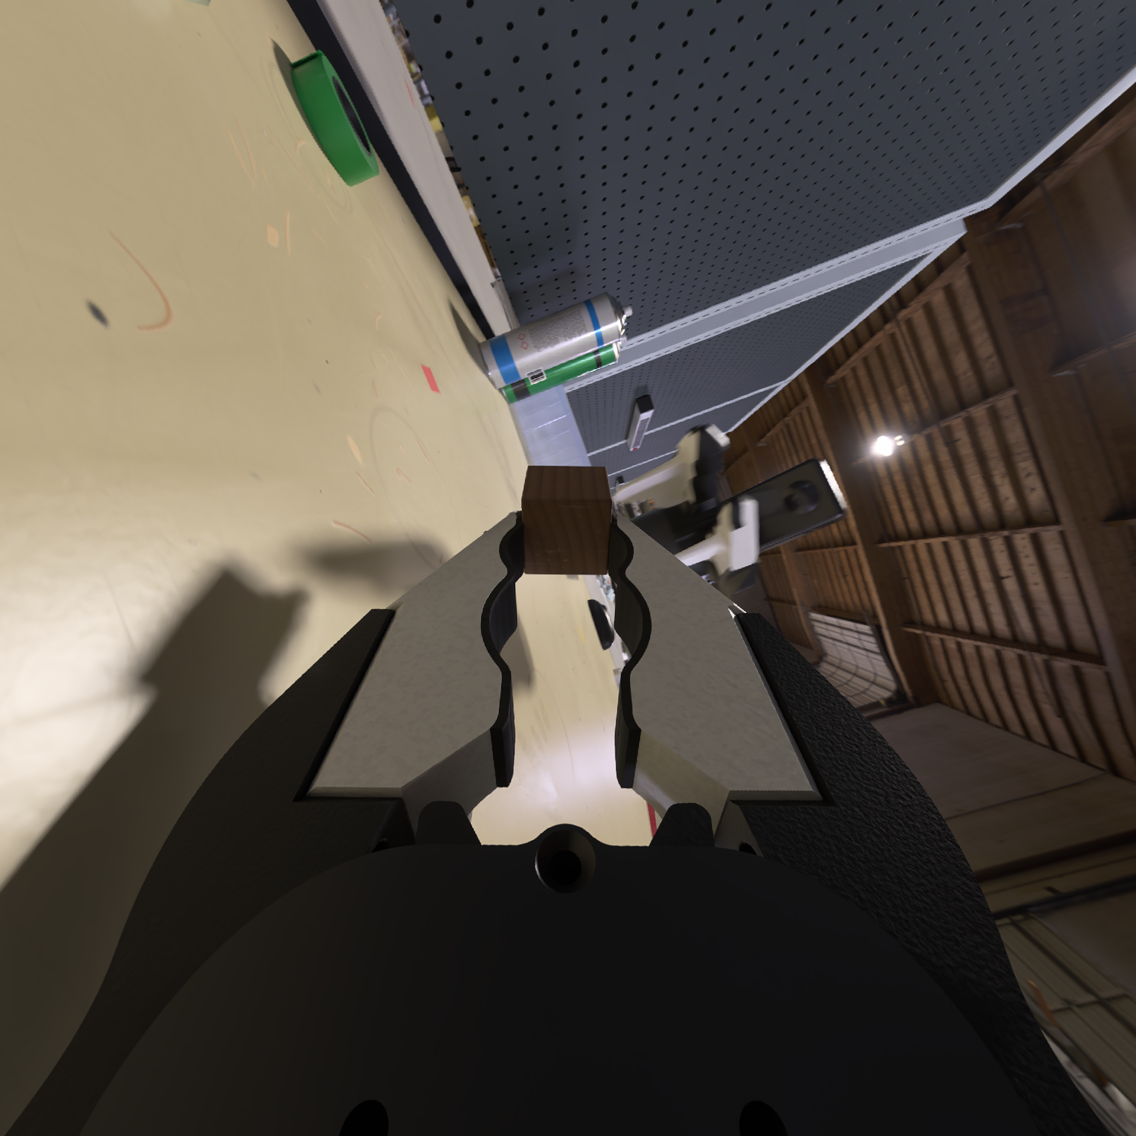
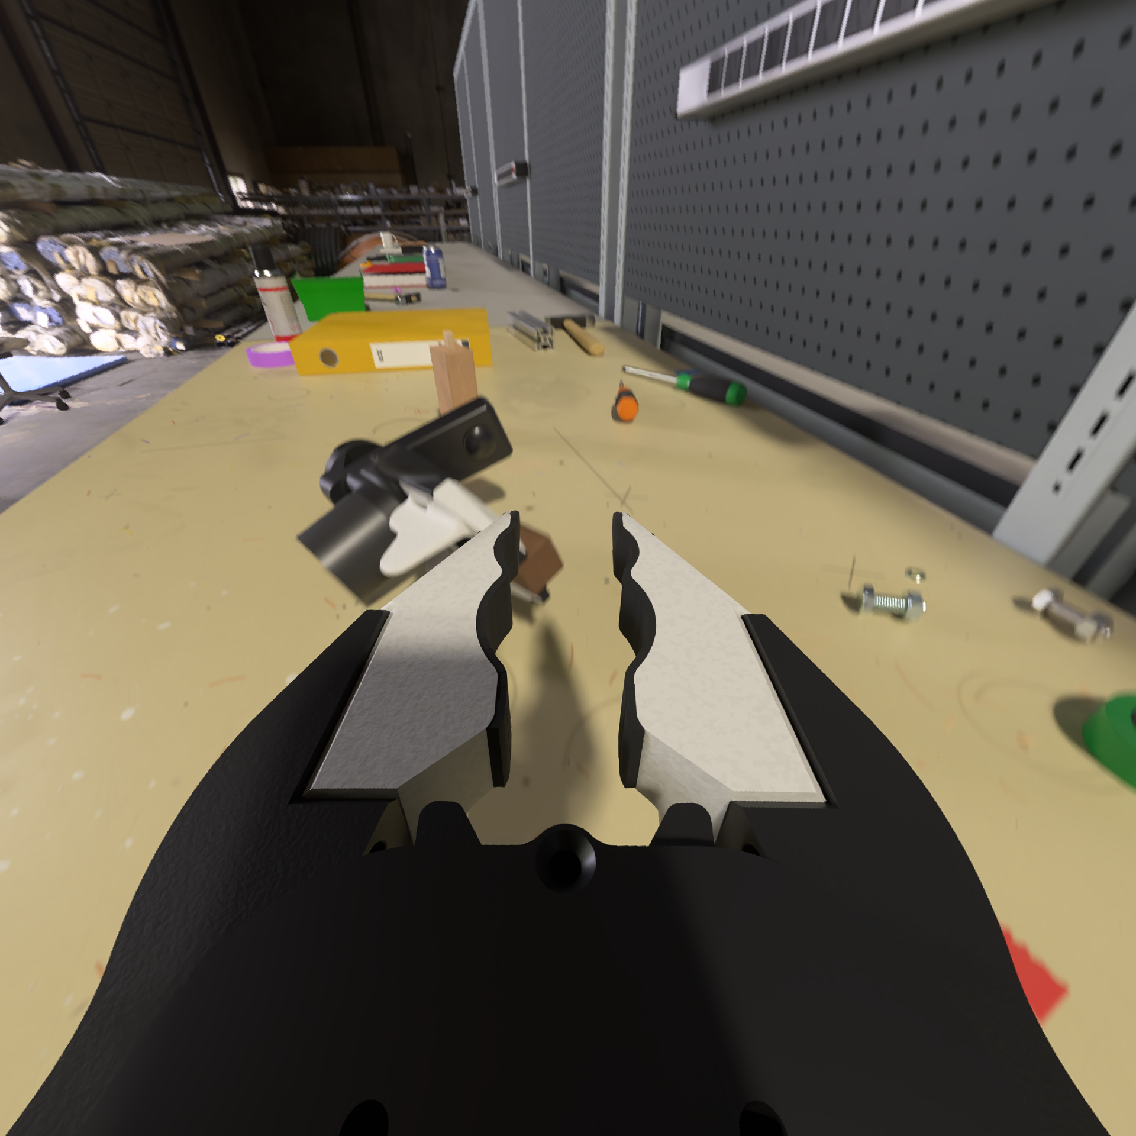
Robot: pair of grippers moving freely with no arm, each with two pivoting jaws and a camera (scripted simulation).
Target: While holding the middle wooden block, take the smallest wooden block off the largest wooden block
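Note:
My left gripper (image 1: 565,527) is shut on the middle wooden block (image 1: 565,510), a dark brown cube, and holds it above the table. The block also shows in the right wrist view (image 2: 540,562), just left of my right gripper's left finger. My right gripper (image 2: 565,522) is open and empty, above the table. Farther back stands the largest wooden block (image 2: 456,381), tall and light-coloured, with the smallest wooden block (image 2: 450,339) on its top. The left gripper's black body (image 2: 424,461) hides the tall block's base.
Behind the tall block lie a yellow binder (image 2: 393,344), purple tape (image 2: 270,355) and a spray can (image 2: 276,301). To the right are two screwdrivers (image 2: 707,386), bolts (image 2: 888,602) and green tape (image 2: 1112,737). A pegboard wall (image 2: 860,215) runs along the table's right side.

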